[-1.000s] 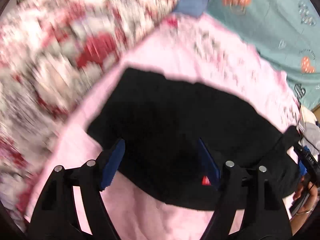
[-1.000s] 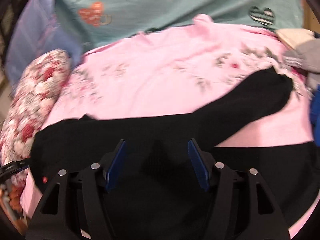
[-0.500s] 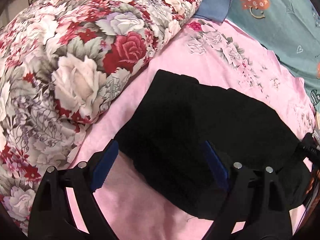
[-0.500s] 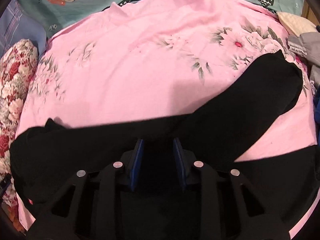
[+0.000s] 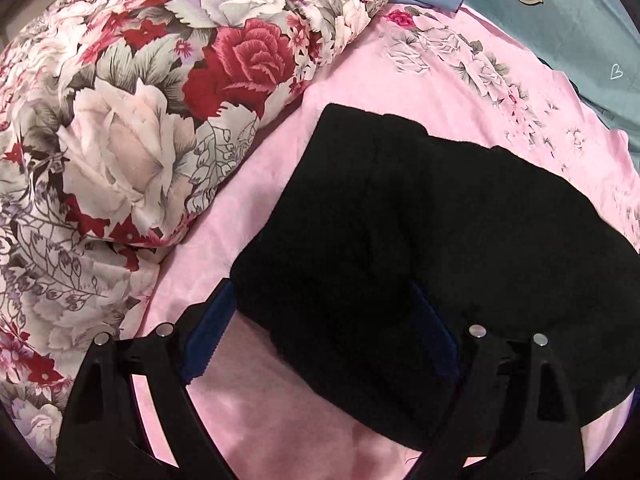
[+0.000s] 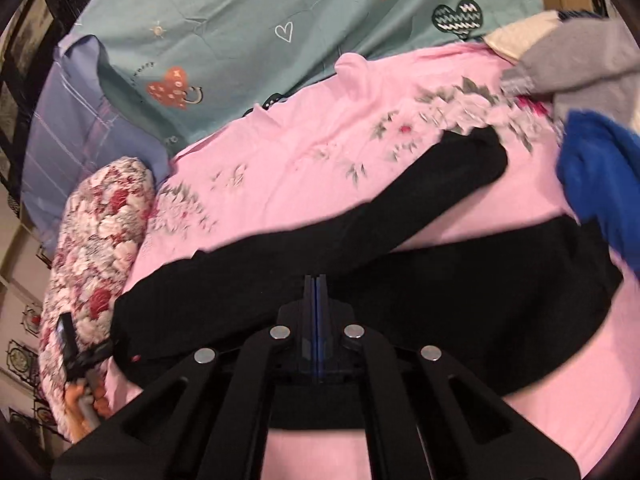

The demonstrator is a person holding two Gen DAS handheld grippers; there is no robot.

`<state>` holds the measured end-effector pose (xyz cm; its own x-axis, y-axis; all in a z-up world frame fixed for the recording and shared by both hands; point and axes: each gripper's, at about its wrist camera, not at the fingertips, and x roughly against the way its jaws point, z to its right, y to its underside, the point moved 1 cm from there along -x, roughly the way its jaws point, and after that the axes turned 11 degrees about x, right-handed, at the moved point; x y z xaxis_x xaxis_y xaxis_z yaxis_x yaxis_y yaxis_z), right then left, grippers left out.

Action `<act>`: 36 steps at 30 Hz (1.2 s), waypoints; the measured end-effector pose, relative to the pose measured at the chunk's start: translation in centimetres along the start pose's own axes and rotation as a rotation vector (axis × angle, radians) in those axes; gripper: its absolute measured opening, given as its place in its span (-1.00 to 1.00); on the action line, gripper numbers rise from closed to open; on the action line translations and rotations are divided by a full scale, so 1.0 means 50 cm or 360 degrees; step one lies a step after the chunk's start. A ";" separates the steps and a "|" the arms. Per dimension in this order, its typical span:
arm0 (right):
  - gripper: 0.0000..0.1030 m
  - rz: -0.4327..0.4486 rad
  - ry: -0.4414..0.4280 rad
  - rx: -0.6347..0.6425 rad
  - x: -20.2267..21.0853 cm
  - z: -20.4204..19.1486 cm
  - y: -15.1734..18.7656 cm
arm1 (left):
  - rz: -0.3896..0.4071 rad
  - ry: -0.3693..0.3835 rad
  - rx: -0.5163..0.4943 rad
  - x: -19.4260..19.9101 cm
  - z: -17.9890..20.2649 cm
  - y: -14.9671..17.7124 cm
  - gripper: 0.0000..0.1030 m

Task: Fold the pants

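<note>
So the black pants (image 6: 400,280) are lying across my pink floral sheet (image 6: 320,152), more or less in the near half of the bed. Seen from my right wrist cam, one leg runs off to the far right and ends near the flower print, and the other leg lies nearer, also heading right. The waist end sits to the left, just beside the rolled floral quilt (image 5: 120,140).

My right gripper (image 6: 315,280) has its blue pads pressed flat together, right over the black fabric around the crotch area. Can't honestly tell if there's a bit of cloth caught between them or not, everything's black on black down there.

My left gripper (image 5: 320,312) is spread wide, and a bunched corner of the pants (image 5: 420,240) sits between its two fingers. The left pad (image 5: 208,332) touches the edge of the fabric, the right pad is mostly lost against the dark cloth.

Further out: a teal sheet with hearts (image 6: 280,20) at the far side, a blue-purple pillow (image 6: 72,128) far left, and over on the right a bright blue garment (image 6: 600,184) and something gray (image 6: 572,60), both a bit blurry.
</note>
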<state>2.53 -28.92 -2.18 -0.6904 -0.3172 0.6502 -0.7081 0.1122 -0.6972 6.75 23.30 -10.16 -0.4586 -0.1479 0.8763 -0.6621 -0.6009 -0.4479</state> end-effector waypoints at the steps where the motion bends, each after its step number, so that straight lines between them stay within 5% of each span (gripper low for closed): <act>1: -1.00 -0.0022 -0.0010 -0.0028 0.005 0.007 0.029 | 0.0000 0.0002 0.0001 0.001 0.000 0.002 0.70; 5: -0.99 -0.0348 0.0116 -0.0147 -0.087 0.045 0.145 | -0.0019 0.0004 0.0008 0.004 -0.002 0.001 0.70; 7: -0.97 -0.0362 0.0145 -0.0181 -0.100 0.057 0.155 | -0.0042 0.0039 0.0030 0.015 -0.010 0.003 0.69; 9: -0.71 -0.0277 0.0177 -0.0151 -0.084 0.050 0.134 | -0.0057 0.0083 0.0090 0.027 -0.025 0.005 0.69; 11: -0.18 -0.0157 0.0162 -0.0121 -0.065 0.035 0.102 | -0.0081 0.0122 0.0145 0.035 -0.037 0.005 0.69; 20: -0.14 -0.0081 0.0000 -0.0029 -0.090 -0.015 0.078 | -0.0235 0.0332 0.0210 0.047 -0.008 -0.001 0.48; 24: -0.13 -0.0078 -0.0060 -0.0023 -0.090 -0.010 0.086 | -0.0251 0.0284 0.0290 0.039 -0.020 -0.009 -0.07; 36: -0.10 -0.0046 -0.0146 0.0015 -0.091 -0.023 0.086 | -0.0319 0.0370 0.0321 0.030 -0.008 -0.019 -0.08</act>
<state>2.44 -25.91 -7.81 -0.6529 -0.4054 0.6399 -0.7258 0.0929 -0.6816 6.46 23.96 -8.51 -0.4694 0.1567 0.8690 -0.6328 -0.7460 -0.2073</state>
